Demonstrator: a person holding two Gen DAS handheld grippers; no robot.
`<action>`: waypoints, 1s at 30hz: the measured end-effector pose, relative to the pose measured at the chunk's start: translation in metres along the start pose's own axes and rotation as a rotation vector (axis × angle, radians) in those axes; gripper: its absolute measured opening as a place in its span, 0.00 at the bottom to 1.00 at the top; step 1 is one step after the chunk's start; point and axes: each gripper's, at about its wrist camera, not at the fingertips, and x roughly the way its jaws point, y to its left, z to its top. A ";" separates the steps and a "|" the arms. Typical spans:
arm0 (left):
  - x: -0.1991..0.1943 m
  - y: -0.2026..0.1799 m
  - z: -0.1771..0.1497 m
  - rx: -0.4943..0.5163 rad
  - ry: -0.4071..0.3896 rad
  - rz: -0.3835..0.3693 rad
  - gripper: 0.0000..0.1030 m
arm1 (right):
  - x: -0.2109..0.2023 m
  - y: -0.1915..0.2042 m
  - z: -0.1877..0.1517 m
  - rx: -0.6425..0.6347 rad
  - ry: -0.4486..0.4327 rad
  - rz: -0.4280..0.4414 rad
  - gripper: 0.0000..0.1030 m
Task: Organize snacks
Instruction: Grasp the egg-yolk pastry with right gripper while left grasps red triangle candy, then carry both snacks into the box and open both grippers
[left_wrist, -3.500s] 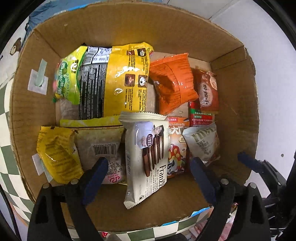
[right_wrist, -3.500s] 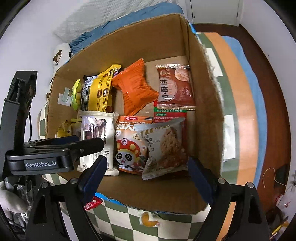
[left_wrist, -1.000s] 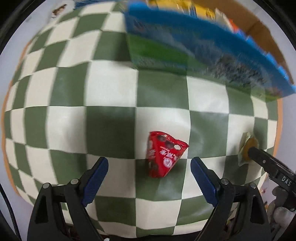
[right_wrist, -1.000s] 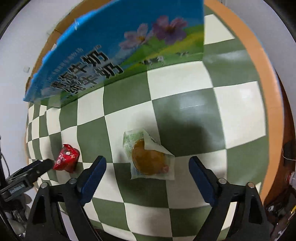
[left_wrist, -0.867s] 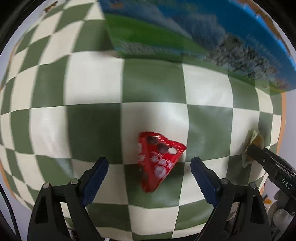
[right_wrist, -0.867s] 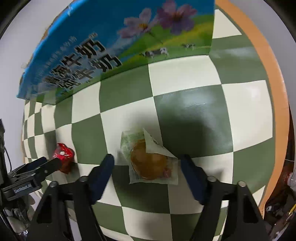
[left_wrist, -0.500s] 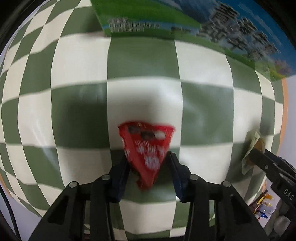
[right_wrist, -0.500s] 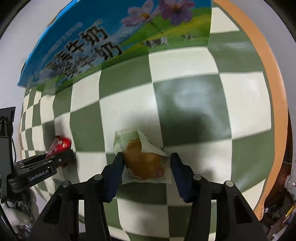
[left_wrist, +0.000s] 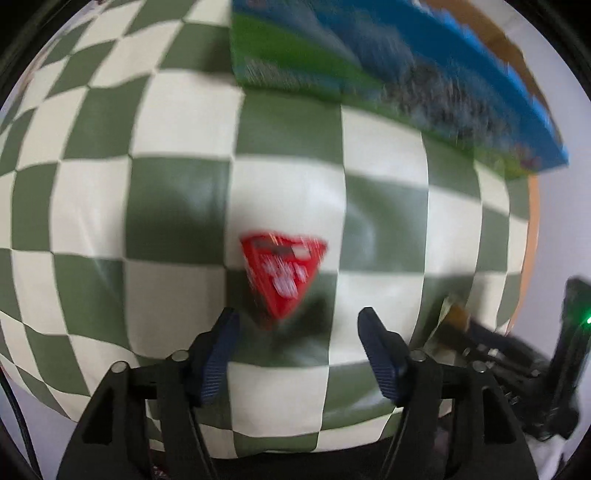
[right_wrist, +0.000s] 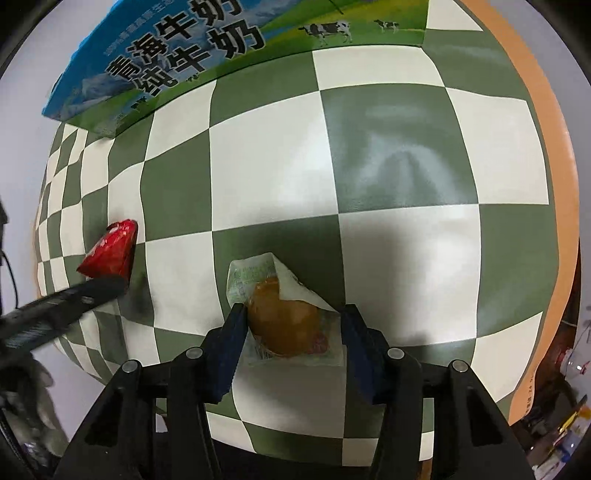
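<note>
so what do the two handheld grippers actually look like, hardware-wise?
Both match: black plastic bodies with angular linkage arms, round silver pivot screws, and dark blue ribbed pads on the fingers. Left gripper and right gripper look identical from their own cameras. The right wrist view shows white lettering on the left one's side, too blurred to read. The left wrist view shows a green light on the right one.

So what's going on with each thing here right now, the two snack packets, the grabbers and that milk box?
Red packet: on the checked cloth, between the left gripper fingers, not pinched.
Left gripper: open, jaws have just been opening.
Clear packet with the brown cake: flat on the cloth, sealed, squeezed between the right gripper fingers.
Right gripper: shut on the packet, grip just eased slightly.
Milk box: standing on the cloth behind both snacks.
</note>
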 end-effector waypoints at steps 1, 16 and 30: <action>-0.002 0.002 0.006 -0.010 -0.002 0.004 0.70 | 0.000 -0.002 0.000 0.007 0.003 0.004 0.56; 0.060 -0.029 0.046 0.090 0.100 0.095 0.41 | 0.006 0.002 0.009 -0.004 0.004 -0.022 0.56; 0.051 -0.059 -0.019 0.003 0.092 -0.019 0.39 | -0.015 0.013 0.004 -0.041 -0.054 0.012 0.53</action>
